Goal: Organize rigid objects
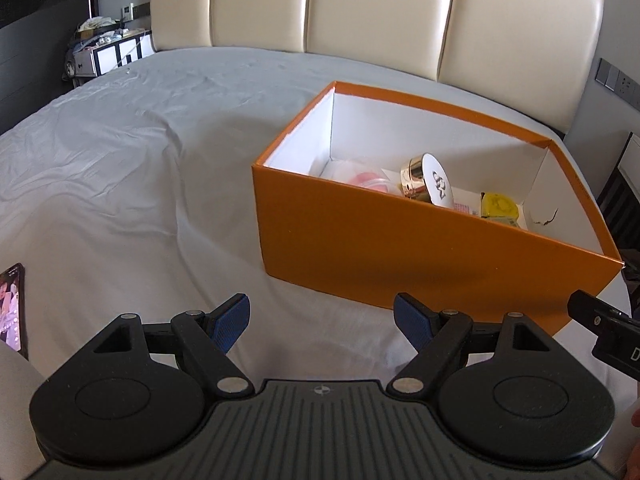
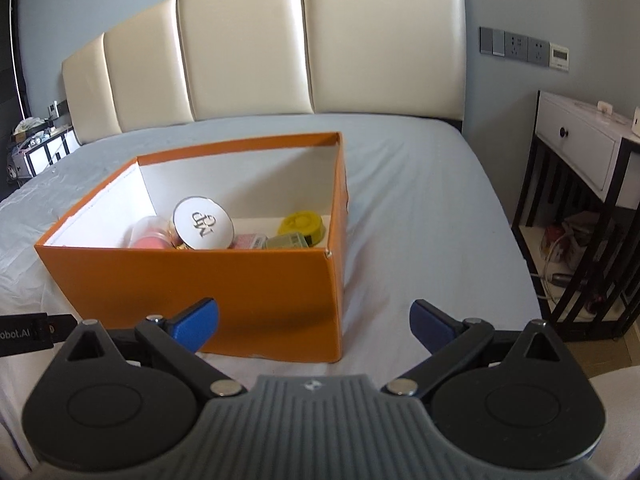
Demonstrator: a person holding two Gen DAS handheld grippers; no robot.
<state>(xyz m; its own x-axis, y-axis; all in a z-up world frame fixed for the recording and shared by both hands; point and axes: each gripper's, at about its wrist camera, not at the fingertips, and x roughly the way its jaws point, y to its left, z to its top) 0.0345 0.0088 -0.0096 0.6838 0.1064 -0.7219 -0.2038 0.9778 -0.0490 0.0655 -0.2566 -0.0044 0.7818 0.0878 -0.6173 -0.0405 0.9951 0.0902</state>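
Observation:
An orange box with a white inside stands on the bed. In it lie a gold jar with a round white lid, a pink item, a yellow round case, a small pink packet and an olive flat case. My left gripper hangs open over the sheet, just short of the box's near wall, with nothing between its blue pads. My right gripper is open too, before the box's near right corner, and holds nothing.
A grey sheet covers the bed below a cream padded headboard. A phone lies at the left edge of the bed. A white-drawer bedside stand is on the right, a cluttered one far left.

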